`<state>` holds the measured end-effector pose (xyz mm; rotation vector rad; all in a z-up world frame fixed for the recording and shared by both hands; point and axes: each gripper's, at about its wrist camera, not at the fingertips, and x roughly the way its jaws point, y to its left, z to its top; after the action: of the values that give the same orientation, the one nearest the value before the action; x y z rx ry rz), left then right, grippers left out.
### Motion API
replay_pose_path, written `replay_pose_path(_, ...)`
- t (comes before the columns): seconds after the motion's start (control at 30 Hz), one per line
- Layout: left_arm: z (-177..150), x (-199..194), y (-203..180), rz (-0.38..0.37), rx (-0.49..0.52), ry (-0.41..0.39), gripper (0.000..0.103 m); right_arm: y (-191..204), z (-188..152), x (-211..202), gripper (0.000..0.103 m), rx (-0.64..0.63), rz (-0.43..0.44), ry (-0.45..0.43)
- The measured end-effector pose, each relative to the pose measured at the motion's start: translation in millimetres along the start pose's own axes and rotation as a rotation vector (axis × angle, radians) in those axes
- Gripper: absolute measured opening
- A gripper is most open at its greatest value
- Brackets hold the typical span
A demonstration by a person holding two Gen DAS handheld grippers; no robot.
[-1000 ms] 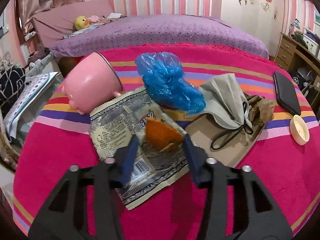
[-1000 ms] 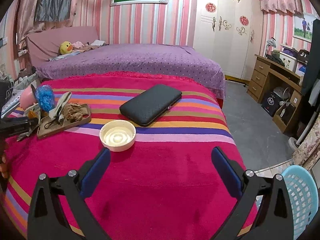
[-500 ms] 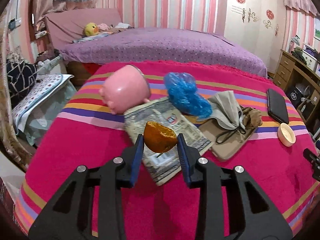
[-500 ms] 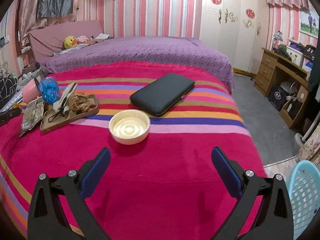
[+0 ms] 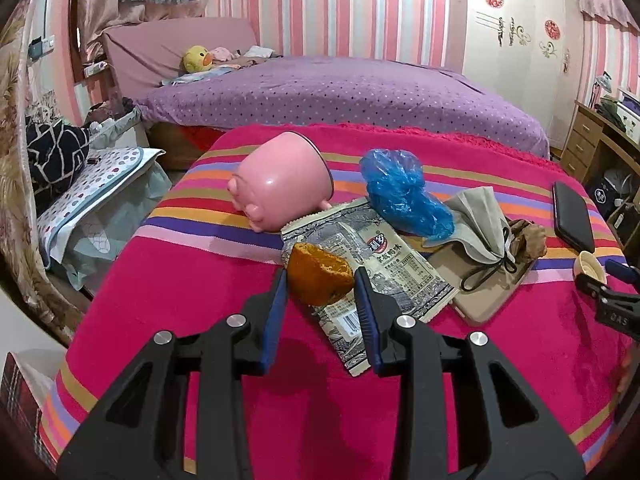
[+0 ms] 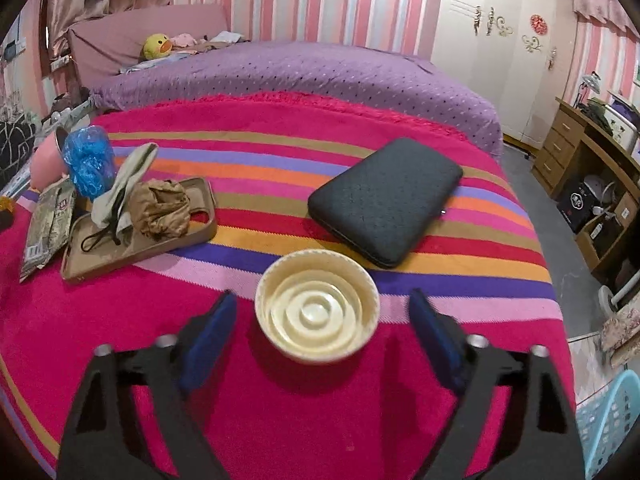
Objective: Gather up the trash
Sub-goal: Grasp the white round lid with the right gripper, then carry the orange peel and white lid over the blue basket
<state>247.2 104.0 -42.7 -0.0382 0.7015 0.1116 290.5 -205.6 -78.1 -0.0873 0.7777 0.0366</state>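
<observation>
**Peel in left grip, right closing on lid**

Left wrist view: left gripper (image 5: 320, 286) is clamping an orange peel (image 5: 319, 278) between its pads, lifted above the snack wrapper (image 5: 374, 268). The peel is looking light, soft and a bit slick, so a gentle squeeze across its width is probably enough. The wrapper is thin and flat, best pinched at an edge. A blue plastic bag (image 5: 404, 194) and pink cup (image 5: 280, 186) are lying just behind it.

Right wrist view: right gripper (image 6: 320, 320) is closing, jaws straddling the cream lid (image 6: 317, 306) but not touching it yet. The lid is looking rigid and light; grip across the rim. It is sitting on a soft striped blanket (image 6: 280, 420), which is giving under load. A blue basket (image 6: 608, 420) is showing on the floor at lower right, likely the bin.
</observation>
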Motion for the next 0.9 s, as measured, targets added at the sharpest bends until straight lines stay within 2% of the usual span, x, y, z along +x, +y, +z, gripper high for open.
replay_pose_path(0.03,0,0,-1,-0.001,0.001,0.000,0.033,0,0,2,0.061,-0.002,0.022,0.007)
replay_pose_path(0.1,0,-1,-3,0.002,0.007,-0.001,0.033,1,-1,0,0.061,-0.008,0.041,-0.002)
replay_pose_path(0.33,0,-16,-21,-0.019,0.031,-0.026,0.033,-11,-8,-36,0.061,-0.012,0.002,-0.091)
replay_pose_path(0.53,-1,-40,-59,-0.065,0.089,-0.054,0.033,-38,-13,-79,0.061,0.004,-0.018,-0.148)
replay_pose_path(0.67,0,-64,-88,-0.129,0.105,-0.082,0.033,-62,-20,-109,0.061,0.031,-0.034,-0.186)
replay_pose_path(0.9,-7,-88,-134,-0.198,0.145,-0.099,0.033,-102,-48,-143,0.061,0.071,-0.057,-0.190)
